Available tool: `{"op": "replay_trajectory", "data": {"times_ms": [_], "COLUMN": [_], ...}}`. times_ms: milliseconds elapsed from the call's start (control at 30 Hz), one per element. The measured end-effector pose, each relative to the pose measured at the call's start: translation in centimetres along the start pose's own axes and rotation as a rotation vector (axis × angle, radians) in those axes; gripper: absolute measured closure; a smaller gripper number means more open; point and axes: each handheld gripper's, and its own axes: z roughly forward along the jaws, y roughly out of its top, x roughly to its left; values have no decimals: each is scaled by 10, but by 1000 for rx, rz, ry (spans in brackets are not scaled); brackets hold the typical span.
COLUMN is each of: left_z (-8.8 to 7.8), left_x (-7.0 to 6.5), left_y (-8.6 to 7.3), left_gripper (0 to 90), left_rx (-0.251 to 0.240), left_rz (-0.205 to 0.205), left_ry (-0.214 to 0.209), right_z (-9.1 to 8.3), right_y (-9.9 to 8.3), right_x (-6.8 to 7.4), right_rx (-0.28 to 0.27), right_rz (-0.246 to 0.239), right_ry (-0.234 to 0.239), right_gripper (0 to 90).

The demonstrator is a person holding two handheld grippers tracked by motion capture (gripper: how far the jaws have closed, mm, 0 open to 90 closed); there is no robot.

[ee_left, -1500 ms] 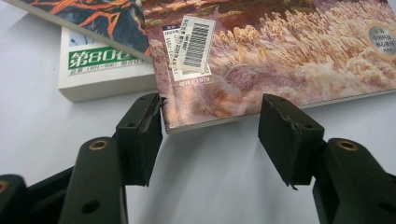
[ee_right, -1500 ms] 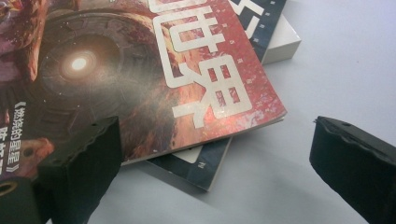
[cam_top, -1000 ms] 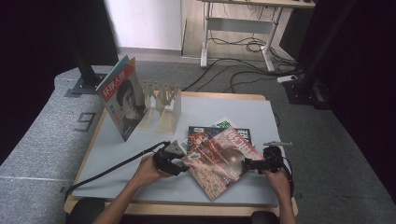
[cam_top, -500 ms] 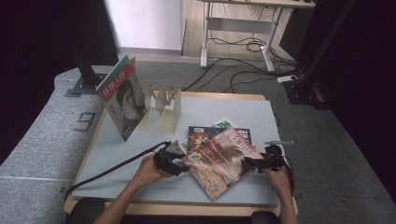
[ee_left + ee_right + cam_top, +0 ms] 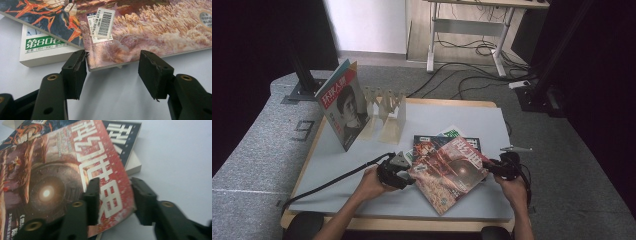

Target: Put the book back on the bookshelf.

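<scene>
Far left of counter [image 5: 337,165]: upright magazine [image 5: 343,111] with red masthead and a portrait cover, leaning against a pale zigzag wooden rack [image 5: 384,107]; bare grey counter in front of it and to its left

Left gripper [image 5: 393,171] at the near-left corner of the red sci-fi magazine [image 5: 449,172]; fingers [image 5: 75,72] parted, straddling that corner [image 5: 110,45] without pressing it, one pad just at the spine edge, the other standing clear of the cover. Nothing gripped. Glossy cover, barcode sticker by the corner

The magazine lies skewed on top of two more: a dark-covered magazine [image 5: 437,141] and a thicker white book [image 5: 42,51] with a green title block, matte paper edge. Stack sits mid-counter, toward the near edge

Right gripper [image 5: 502,167] on the magazine's right corner; fingers [image 5: 93,195] have just been closing, cover corner between them, top pad across the white title characters, other pad at the edge – clamped on it. Open counter beyond, on the right
</scene>
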Motion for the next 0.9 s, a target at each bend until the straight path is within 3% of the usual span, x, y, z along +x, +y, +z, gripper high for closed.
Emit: {"op": "replay_trajectory", "data": {"times_ms": [167, 300, 500, 700, 900], "left_z": [0, 0, -1, -4, -13], "left_x": [-2, -2, -2, 4, 12], "left_y": [0, 0, 0, 3, 9], "left_gripper": [396, 395, 381, 313, 292], "left_rx": [1, 3, 11, 4, -50], "left_rz": [2, 2, 1, -56, -109], "left_ry": [3, 4, -13, -33, -51], "right_z": [-7, -11, -17, -26, -37], "right_y": [5, 11, 17, 24, 38], "right_x": [6, 14, 21, 25, 38], "right_rx": [-29, -40, -60, -105, -136], "right_rz": [-40, -81, -104, -107, -152], "right_ry": [-27, -38, -38, -10, 1], "right_gripper": [766, 797, 812, 821, 827]}}
